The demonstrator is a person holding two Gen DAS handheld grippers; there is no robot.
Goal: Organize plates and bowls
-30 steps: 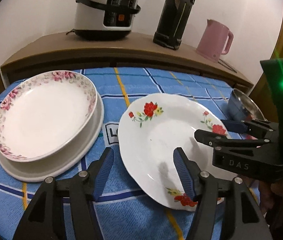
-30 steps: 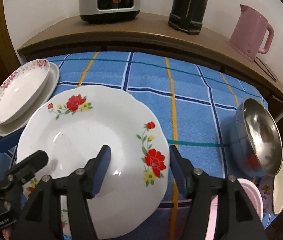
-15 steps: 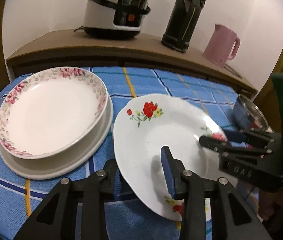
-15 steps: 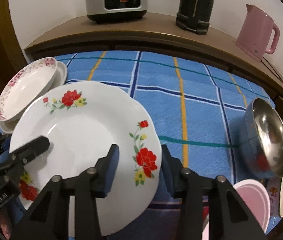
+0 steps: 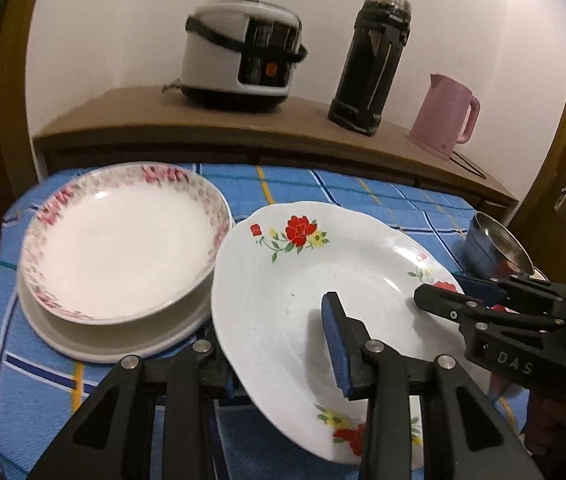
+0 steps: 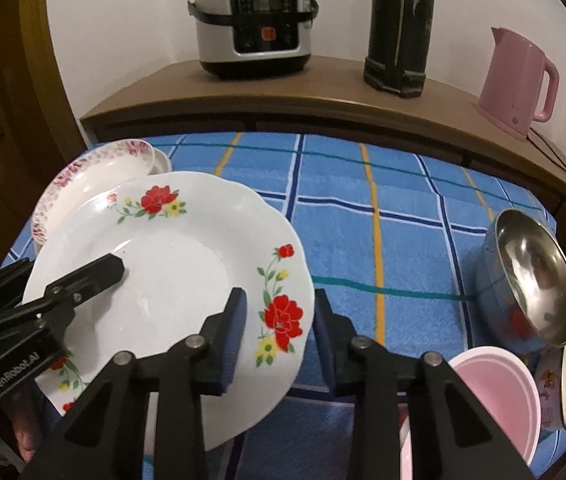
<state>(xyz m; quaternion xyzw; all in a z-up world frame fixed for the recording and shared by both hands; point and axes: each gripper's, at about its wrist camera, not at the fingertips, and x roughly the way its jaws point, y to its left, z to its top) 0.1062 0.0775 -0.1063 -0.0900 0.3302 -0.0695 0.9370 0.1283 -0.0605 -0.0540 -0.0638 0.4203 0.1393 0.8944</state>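
Transfer step in hand: left gripper (image 5: 279,356) and right gripper (image 6: 279,332), jaws just closed, each clamp opposite rims of the red-flowered plate (image 6: 171,280), which next needs a level carry onto the 2-plate stack (image 5: 123,248) left of it.

Three plates (image 5: 307,280), four bowls (image 6: 531,276), two grippers (image 6: 279,336)

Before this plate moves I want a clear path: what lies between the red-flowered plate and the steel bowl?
Only bare blue checked cloth lies between the plate and the steel bowl, seen in the right wrist view.
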